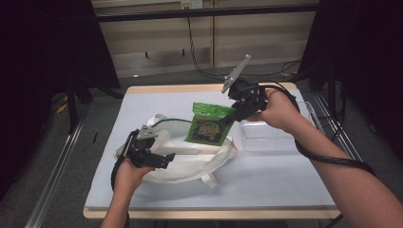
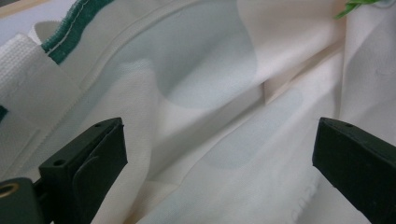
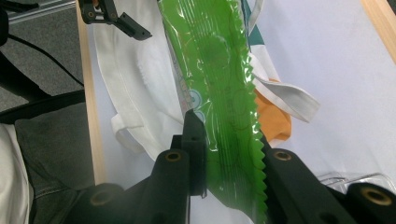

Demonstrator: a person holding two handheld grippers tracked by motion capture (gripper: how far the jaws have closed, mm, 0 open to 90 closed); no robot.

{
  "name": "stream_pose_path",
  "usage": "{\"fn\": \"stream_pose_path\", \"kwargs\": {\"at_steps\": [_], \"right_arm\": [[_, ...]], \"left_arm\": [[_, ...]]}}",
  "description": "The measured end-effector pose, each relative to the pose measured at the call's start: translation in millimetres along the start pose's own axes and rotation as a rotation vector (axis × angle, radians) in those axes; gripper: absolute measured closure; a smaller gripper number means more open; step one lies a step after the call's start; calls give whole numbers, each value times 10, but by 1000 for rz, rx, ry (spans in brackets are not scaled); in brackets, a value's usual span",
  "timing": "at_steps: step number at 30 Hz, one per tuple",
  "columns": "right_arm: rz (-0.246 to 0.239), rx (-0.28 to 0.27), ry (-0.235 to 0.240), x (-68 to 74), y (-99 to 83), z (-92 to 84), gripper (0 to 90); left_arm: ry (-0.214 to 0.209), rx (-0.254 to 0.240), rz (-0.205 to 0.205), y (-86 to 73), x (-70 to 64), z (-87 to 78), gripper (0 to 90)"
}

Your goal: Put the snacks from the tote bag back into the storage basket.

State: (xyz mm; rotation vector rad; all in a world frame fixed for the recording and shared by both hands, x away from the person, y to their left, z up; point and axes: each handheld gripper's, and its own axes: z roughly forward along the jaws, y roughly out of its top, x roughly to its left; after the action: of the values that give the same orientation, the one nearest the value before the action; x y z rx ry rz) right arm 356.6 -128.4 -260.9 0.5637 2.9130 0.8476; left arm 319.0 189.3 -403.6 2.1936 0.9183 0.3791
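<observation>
While right tool (image 1: 234,115) grips packet (image 1: 209,124), bag (image 1: 190,161) below

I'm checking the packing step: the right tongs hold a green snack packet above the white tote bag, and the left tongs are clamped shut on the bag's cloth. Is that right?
Not quite. The left tongs are open: the left gripper view shows both jaws standing wide apart over the white tote bag, not clamped on its cloth. The rest holds: the right tongs grip the green snack packet above the bag.
</observation>
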Motion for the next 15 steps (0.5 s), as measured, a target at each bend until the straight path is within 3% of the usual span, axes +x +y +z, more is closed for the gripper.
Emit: {"fn": "stream_pose_path", "kwargs": {"at_steps": [15], "right_arm": [[-3, -4, -19, -24, 52, -225, 779]], "left_arm": [[6, 9, 14, 7, -20, 6, 32]]}}
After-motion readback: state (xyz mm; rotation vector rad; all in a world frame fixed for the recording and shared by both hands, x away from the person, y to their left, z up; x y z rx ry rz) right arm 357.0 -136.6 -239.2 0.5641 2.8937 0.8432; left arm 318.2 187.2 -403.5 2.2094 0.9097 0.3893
